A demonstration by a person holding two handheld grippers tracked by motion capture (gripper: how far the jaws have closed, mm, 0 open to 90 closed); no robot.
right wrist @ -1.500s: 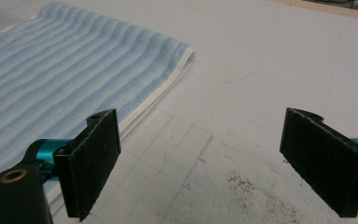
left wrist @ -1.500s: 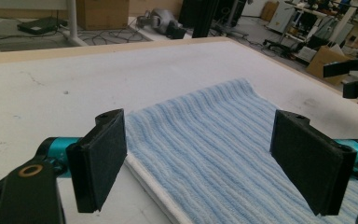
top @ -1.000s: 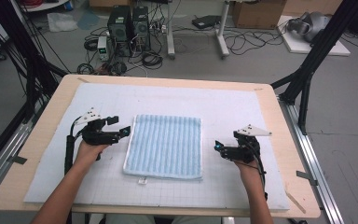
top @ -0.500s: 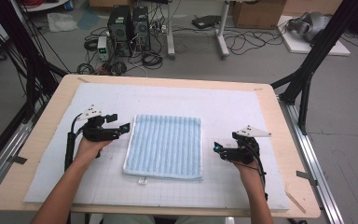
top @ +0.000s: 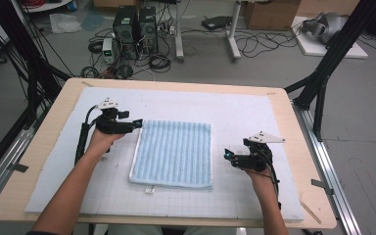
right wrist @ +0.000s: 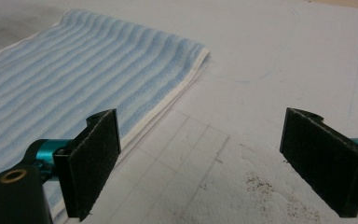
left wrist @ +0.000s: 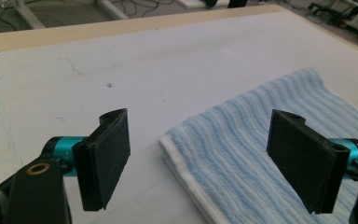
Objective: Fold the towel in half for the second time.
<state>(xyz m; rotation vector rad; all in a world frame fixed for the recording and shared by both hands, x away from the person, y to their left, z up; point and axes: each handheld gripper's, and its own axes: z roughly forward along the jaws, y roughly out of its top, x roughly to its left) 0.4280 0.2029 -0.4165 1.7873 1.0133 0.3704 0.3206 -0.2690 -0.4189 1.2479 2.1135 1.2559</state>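
Folded blue-striped terry towel [top: 172, 153] lay flat on white-matted surface [top: 235, 110]; left gripper [top: 136, 123] and right gripper [top: 227, 155], fingers spread, flanked opposite edges, apparently poised for grasping.

Folded towel at the middle of the mat, a gripper at each side.
The towel [top: 173, 152] lies on the mat [top: 235, 110] covering the table [top: 293, 117]; left gripper [top: 136, 123] at its far left corner, right gripper [top: 226, 155] just beside its right edge.
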